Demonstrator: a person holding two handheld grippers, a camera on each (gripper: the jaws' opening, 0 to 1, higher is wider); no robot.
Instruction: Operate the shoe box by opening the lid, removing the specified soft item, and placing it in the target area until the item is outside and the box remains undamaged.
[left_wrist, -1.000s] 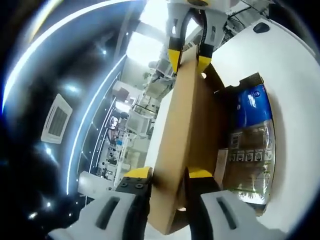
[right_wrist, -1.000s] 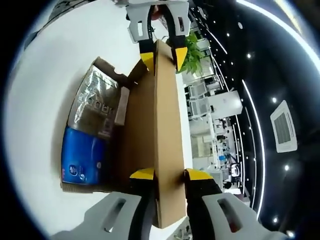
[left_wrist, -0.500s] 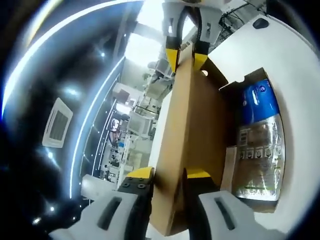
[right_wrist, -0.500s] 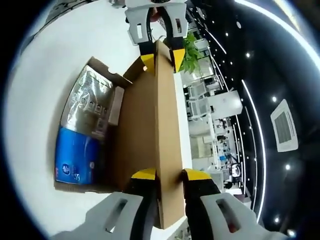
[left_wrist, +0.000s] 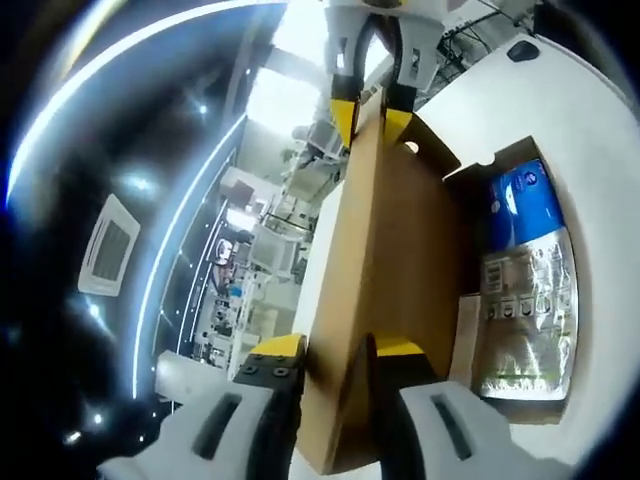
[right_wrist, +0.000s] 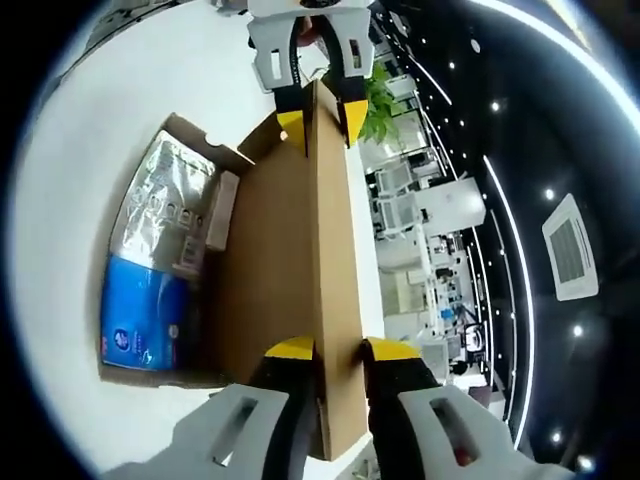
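The white table (left_wrist: 590, 130) carries everything, and it takes up the right side of your left gripper view and the left side of your right gripper view. On it sits the shoe box (right_wrist: 160, 370), brown cardboard, open at the top, with its side flaps standing out at the corners.

The lid (left_wrist: 370, 300) is raised and stands on edge above the box, seen almost edge-on in both views; its brown inner face turns toward the box's opening. You hold it at both ends of its free long edge.

Inside the box lies the soft pack (right_wrist: 155, 270), a plastic-wrapped bundle, blue at one end and silvery-clear at the other, with a row of small printed squares across the middle. It lies flat on the bottom of the box, along the wall farthest from the lid, and it fills most of the box's length. In your left gripper view the same soft pack (left_wrist: 525, 290) shows with its blue end toward the far end of the box.

Your left gripper (left_wrist: 338, 352) pinches the lid's edge between its yellow-tipped jaws. Your right gripper (right_wrist: 338, 348) pinches the same edge at the opposite end, jaws pressed against both faces of the cardboard. Each gripper also appears at the far end of the lid in the other's view.
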